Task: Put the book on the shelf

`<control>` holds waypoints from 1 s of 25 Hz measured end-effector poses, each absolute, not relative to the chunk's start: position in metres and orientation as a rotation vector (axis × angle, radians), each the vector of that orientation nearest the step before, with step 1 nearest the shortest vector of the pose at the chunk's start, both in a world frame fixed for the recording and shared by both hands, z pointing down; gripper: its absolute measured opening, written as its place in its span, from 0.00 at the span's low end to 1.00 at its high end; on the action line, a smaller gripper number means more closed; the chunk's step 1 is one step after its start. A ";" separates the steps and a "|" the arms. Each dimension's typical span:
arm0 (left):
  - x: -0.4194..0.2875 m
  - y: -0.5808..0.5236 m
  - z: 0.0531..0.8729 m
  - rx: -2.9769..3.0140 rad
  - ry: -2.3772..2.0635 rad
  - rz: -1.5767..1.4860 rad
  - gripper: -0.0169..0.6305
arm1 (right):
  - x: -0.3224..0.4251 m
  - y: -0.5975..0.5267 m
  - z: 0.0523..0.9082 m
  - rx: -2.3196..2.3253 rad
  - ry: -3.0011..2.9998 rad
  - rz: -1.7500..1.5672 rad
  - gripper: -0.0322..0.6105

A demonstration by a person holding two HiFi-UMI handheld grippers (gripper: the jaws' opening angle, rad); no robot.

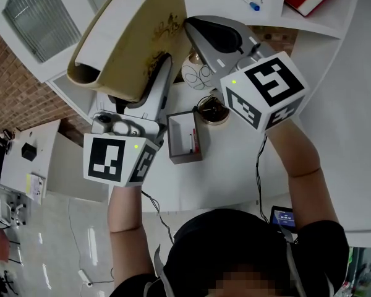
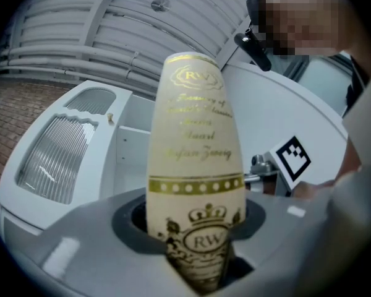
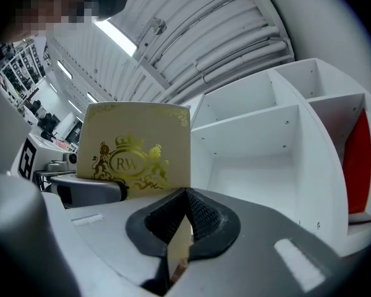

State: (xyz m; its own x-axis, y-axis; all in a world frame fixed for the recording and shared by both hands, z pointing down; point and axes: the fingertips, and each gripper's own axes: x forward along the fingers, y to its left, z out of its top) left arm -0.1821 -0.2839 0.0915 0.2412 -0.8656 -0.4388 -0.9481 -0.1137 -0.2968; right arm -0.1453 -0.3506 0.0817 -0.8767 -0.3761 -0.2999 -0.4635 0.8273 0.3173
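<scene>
- Holding a cream book [image 1: 127, 39] with gold print up in the air, the person has both tools on it in front of the white shelf [image 3: 260, 135].
- Standing wide, the left hand-held gripper [image 2: 195, 243] is clamping the book across its thickness at the spine end. The gold "RW" crest is sitting right between the pads in the left gripper view.
- Pinching narrow, the right hand-held gripper [image 3: 184, 210] is closing its jaws almost together on a thin cream edge of the same book.
- The book is hanging tilted above the table [image 1: 235, 178], touching neither the table nor any shelf board, and it is not yet in a compartment.
- In the right gripper view the book's front cover is facing the camera, and open white compartments are showing just to its right.
- A red book [image 3: 357, 159] is standing in the far right compartment.
- In the head view each marker cube [image 1: 114, 159] is sitting at the near end of its tool, and the person's forearms [image 1: 306, 166] are reaching up towards the shelf.
- A ribbed glass door [image 2: 55, 159] on a white cabinet is showing to the left of the book in the left gripper view.
- On the table below the book, a small open grey box [image 1: 184, 138] is lying just beside a dark round dish [image 1: 211, 110].
</scene>
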 end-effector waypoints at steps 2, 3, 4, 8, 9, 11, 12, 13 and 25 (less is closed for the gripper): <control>-0.185 -0.287 0.085 -1.988 1.655 0.214 0.37 | -0.148 -0.354 0.074 -0.644 2.776 0.587 0.04; -0.186 -0.290 0.081 -1.980 1.657 0.214 0.37 | -0.150 -0.356 0.069 -0.644 2.772 0.597 0.04; -0.188 -0.292 0.076 -1.973 1.659 0.213 0.37 | -0.152 -0.359 0.064 -0.644 2.769 0.606 0.04; -0.193 -0.307 0.064 -1.957 1.677 0.188 0.37 | -0.158 -0.373 0.050 -0.651 2.758 0.624 0.04; -0.193 -0.310 0.060 -1.953 1.679 0.191 0.37 | -0.158 -0.377 0.047 -0.652 2.755 0.624 0.04; -0.194 -0.316 0.054 -1.945 1.687 0.194 0.37 | -0.160 -0.383 0.041 -0.655 2.752 0.623 0.04; -0.195 -0.318 0.051 -1.941 1.692 0.193 0.37 | -0.161 -0.386 0.038 -0.655 2.753 0.621 0.04; -0.197 -0.321 0.049 -1.937 1.697 0.191 0.37 | -0.163 -0.388 0.036 -0.654 2.755 0.620 0.04; -0.219 -0.348 0.032 -1.914 1.755 0.164 0.37 | -0.189 -0.416 0.020 -0.688 2.760 0.684 0.04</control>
